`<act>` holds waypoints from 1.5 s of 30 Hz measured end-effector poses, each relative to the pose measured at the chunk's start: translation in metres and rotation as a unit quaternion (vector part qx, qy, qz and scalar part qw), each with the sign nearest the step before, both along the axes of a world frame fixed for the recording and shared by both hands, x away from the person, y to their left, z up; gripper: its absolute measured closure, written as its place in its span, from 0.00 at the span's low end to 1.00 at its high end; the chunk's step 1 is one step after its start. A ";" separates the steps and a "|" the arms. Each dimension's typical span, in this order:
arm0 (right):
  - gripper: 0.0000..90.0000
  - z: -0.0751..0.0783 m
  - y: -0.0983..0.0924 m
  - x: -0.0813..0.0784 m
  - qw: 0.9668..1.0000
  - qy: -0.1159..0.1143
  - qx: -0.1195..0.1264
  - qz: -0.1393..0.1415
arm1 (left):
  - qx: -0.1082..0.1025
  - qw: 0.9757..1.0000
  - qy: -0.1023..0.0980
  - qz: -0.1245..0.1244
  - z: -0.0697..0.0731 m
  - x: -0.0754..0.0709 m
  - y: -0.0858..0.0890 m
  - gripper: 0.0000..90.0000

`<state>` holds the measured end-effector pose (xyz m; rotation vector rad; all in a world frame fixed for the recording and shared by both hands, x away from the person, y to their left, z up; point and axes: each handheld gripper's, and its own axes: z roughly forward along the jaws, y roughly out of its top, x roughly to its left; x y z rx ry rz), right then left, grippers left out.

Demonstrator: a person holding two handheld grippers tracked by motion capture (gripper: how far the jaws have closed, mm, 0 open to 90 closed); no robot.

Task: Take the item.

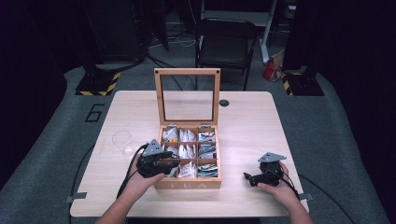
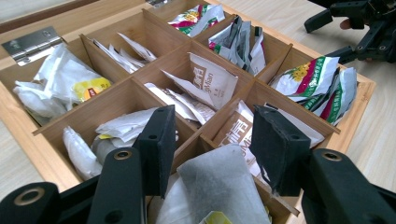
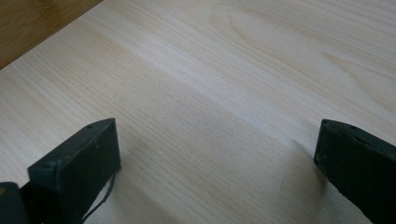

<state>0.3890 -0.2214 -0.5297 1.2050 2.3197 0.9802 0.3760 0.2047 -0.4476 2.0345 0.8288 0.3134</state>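
Low in the frame's centre, I hold my left gripper [image 2: 212, 144] wide over the tea bag [image 2: 219, 186] in the box [image 1: 188, 183], should close squarely; right gripper [image 3: 217, 154] rests wide.

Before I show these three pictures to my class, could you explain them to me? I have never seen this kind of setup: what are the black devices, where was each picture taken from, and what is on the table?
No robot here: a person holds a hand-operated gripper in each hand. The high view looks down from above the person: the left gripper is over the tea box, the right gripper over bare table. The box's glass lid stands open, and its nine compartments hold tea bags. A clear round object lies left of the box.

The other two pictures come from cameras riding on each gripper. The left gripper view shows its black fingers open around a grey tea bag, not yet closed on it. The right gripper view shows its fingers wide open above wood, holding nothing.
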 end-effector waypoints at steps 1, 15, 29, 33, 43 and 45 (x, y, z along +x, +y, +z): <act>0.00 0.000 0.000 0.000 1.000 -0.001 0.000 0.001 | 0.000 1.000 0.001 0.000 0.000 0.000 -0.001 0.56; 0.00 0.000 0.000 0.000 1.000 0.000 0.000 0.001 | 0.016 1.000 -0.004 -0.009 -0.006 0.000 -0.009 0.62; 0.00 0.000 0.000 0.000 1.000 -0.001 0.000 0.000 | 0.010 1.000 -0.005 -0.025 -0.004 -0.003 -0.003 0.96; 0.00 0.000 0.000 0.000 1.000 -0.001 0.000 0.001 | 0.007 1.000 -0.008 -0.023 -0.002 -0.004 0.001 0.99; 0.00 0.000 0.000 0.000 1.000 0.000 0.000 0.001 | -0.002 1.000 -0.008 -0.009 0.004 -0.006 0.016 1.00; 0.00 0.000 0.000 0.000 1.000 0.000 0.000 0.001 | -0.002 1.000 -0.005 -0.007 0.005 -0.007 0.020 1.00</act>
